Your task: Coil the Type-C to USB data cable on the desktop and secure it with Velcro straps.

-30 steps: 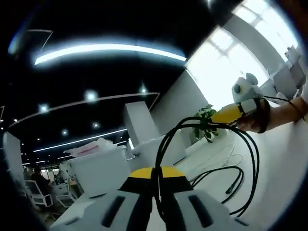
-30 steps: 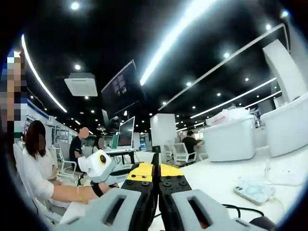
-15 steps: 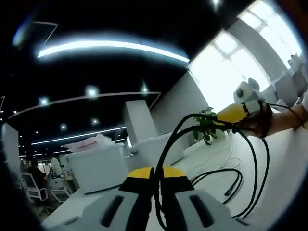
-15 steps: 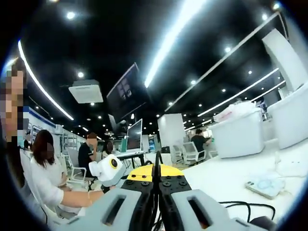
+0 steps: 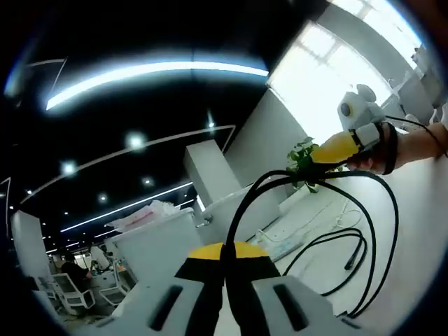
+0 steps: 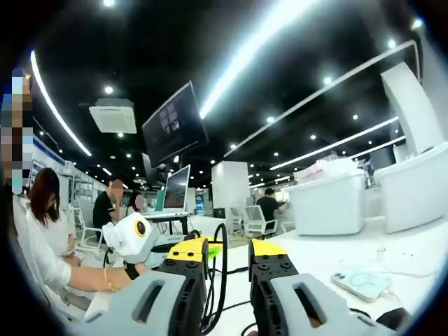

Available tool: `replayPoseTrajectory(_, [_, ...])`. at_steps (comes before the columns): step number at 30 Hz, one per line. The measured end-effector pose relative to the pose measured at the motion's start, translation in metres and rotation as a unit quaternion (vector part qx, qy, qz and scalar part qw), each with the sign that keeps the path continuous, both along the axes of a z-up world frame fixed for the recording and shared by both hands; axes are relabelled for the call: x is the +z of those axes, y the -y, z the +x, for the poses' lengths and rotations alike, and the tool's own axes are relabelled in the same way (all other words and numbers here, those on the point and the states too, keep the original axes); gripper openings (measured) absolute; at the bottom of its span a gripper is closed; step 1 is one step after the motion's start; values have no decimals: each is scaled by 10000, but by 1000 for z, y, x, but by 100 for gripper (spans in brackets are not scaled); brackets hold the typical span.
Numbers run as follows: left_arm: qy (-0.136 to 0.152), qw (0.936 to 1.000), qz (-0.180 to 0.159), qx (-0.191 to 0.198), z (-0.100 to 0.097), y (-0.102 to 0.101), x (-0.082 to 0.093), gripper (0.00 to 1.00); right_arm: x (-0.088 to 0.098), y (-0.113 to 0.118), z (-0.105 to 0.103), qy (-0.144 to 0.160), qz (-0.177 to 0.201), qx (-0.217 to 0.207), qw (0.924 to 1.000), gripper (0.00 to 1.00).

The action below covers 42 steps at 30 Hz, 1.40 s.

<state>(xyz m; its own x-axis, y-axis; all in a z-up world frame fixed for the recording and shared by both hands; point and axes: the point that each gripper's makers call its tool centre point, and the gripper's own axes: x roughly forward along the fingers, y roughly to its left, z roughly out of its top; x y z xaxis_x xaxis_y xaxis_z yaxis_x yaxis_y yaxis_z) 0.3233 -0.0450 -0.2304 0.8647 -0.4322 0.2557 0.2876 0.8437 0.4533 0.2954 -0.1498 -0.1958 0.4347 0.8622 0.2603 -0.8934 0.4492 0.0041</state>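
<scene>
Left gripper (image 5: 225,253): jaws pressed together, pinching the black data cable (image 5: 364,231), which rises from between them and arcs over to the right gripper (image 5: 336,148). More loops of it hang down toward the white desktop (image 5: 413,238).

Right gripper view: right gripper (image 6: 228,260) jaws spread, with a cable loop (image 6: 218,276) standing in the gap, nearer the left-hand jaw; contact hard to judge. The left gripper (image 6: 183,250) sits at lower left.

White bins (image 6: 329,204) stand on the desk; one holds crumpled pale material, possibly plastic. A phone (image 6: 358,283) lies flat nearby.
</scene>
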Motion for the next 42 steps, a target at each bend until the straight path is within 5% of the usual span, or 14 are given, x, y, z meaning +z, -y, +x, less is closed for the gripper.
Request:
replayPoseTrajectory(4, [-101, 9999, -93, 86, 3, -5, -1, 4, 3, -9, -17, 238, -144, 78, 9996, 29])
replayPoseTrajectory(10, [-211, 9996, -130, 142, 6, -7, -3, 4, -32, -27, -1, 251, -948, -389, 9944, 45])
replayPoseTrajectory(14, [-266, 9995, -147, 36, 3, -3, -4, 5, -36, -17, 13, 784, -1327, -1048, 9825, 19])
replayPoseTrajectory(16, [-326, 9993, -186, -62, 2, 1, -5, 5, -37, -13, 17, 910, -1449, -1196, 9780, 15])
replayPoseTrajectory(24, [-668, 9961, -286, -492, -3, 17, -13, 4, -46, 0, 35, 557, -1457, -1180, 9807, 6])
replayPoseTrajectory(36, [-1060, 9779, -1248, -1299, -4, 20, -10, 12, -48, 12, 36, -110, -1086, -422, 9931, 3])
replayPoseTrajectory(42, [-1067, 9803, -828, -1441, -5, 33, -20, 16, -53, 9, 30, -293, -1020, -141, 9943, 3])
